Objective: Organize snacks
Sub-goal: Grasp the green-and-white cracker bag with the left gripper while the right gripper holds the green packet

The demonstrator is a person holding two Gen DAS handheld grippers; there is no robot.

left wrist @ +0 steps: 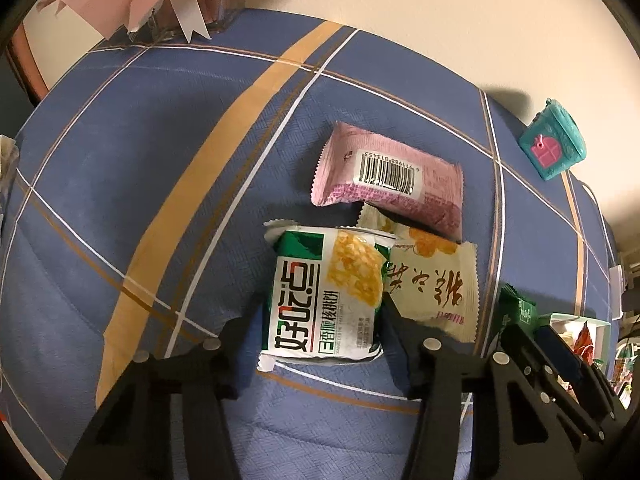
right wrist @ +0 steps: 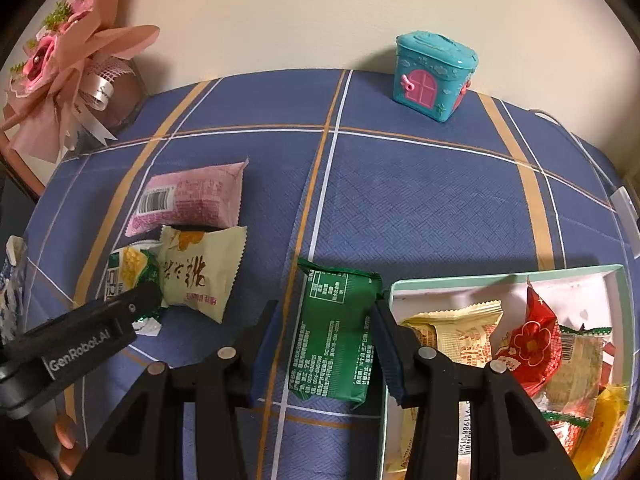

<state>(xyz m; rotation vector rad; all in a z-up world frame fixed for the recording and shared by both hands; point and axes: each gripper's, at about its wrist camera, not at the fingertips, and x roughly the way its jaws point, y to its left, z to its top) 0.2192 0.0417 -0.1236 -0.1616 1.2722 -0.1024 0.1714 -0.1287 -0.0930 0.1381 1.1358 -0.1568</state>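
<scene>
Four snack packets (right wrist: 336, 332) on cloth; one box (right wrist: 504, 276)

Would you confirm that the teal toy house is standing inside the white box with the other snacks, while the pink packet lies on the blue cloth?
Not quite: the teal toy house stands on the blue cloth near the wall, outside the white box, as the right wrist view shows. The pink packet does lie on the cloth.

My left claw (right wrist: 150, 300) covers part of the green-and-white pack (right wrist: 128, 272). The cream pack (left wrist: 436, 280) hides a corner of the pink one (left wrist: 388, 176). The box (right wrist: 500, 276) runs off the picture's edge, its heaped snacks overlapping, small print unreadable. The bouquet (right wrist: 60, 60) is cut off too.
</scene>
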